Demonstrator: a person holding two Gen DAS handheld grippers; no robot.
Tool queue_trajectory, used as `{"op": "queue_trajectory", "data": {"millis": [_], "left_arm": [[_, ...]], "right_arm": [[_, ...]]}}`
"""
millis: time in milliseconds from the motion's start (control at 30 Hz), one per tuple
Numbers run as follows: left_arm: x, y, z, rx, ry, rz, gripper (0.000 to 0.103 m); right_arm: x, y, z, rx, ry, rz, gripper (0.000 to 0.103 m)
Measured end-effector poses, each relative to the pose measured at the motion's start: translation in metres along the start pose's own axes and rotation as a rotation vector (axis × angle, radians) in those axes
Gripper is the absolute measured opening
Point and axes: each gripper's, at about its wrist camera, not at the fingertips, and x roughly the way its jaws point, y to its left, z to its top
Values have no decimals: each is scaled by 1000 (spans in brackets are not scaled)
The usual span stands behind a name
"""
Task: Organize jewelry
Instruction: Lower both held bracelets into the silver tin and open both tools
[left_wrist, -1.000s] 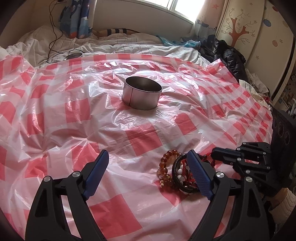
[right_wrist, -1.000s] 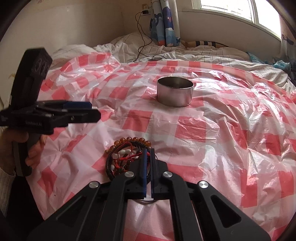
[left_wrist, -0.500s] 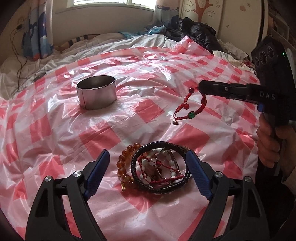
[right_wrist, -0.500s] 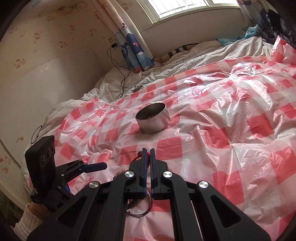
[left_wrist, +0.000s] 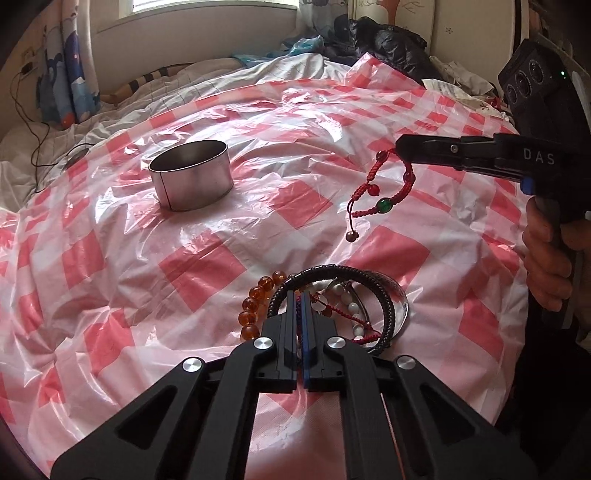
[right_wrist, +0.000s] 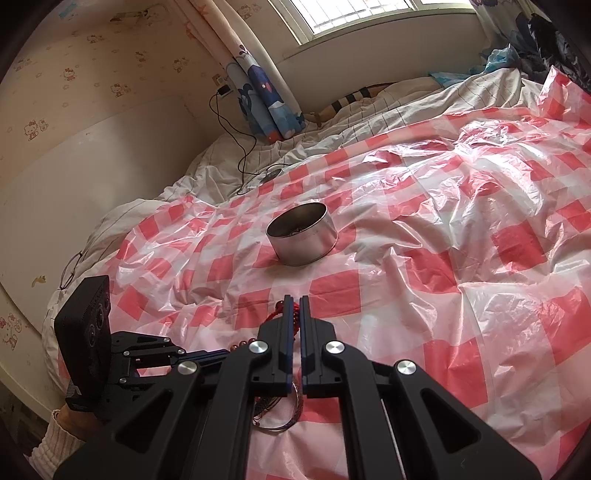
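Observation:
A round metal tin (left_wrist: 192, 173) stands on the red-checked plastic sheet (left_wrist: 110, 258); it also shows in the right wrist view (right_wrist: 301, 238). My right gripper (left_wrist: 400, 147) is shut on a red cord bracelet (left_wrist: 384, 188) with a green bead and holds it in the air. In its own view the cord (right_wrist: 293, 321) shows between its fingers. A pile of bracelets (left_wrist: 332, 306) lies near me: amber beads (left_wrist: 255, 302), a black braided band (left_wrist: 384, 299), white beads. My left gripper (left_wrist: 299, 295) is shut over the pile's left side; what it grips is hidden.
White bedding with a black cable (right_wrist: 240, 147) lies behind the sheet. A blue cartoon curtain (right_wrist: 266, 92) hangs by the window. Dark clothes (left_wrist: 384, 40) are piled at the far right. A silver bangle (right_wrist: 291, 417) lies under my right gripper.
My left gripper has closed from wide open over the bracelet pile. My right gripper has lifted the red cord bracelet a little higher and toward the tin.

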Motion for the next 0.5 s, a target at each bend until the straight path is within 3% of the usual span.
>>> {"op": "queue_trajectory", "data": {"millis": [267,500], "left_arm": [[-31,28,8,-156,-143,-109,1],[-39,43,14,-215,-185,-85,1]], "right_arm": [[-1,-3,0,7,-12,-1,4],[-3,-1,0,-2,-20,-9,4]]}}
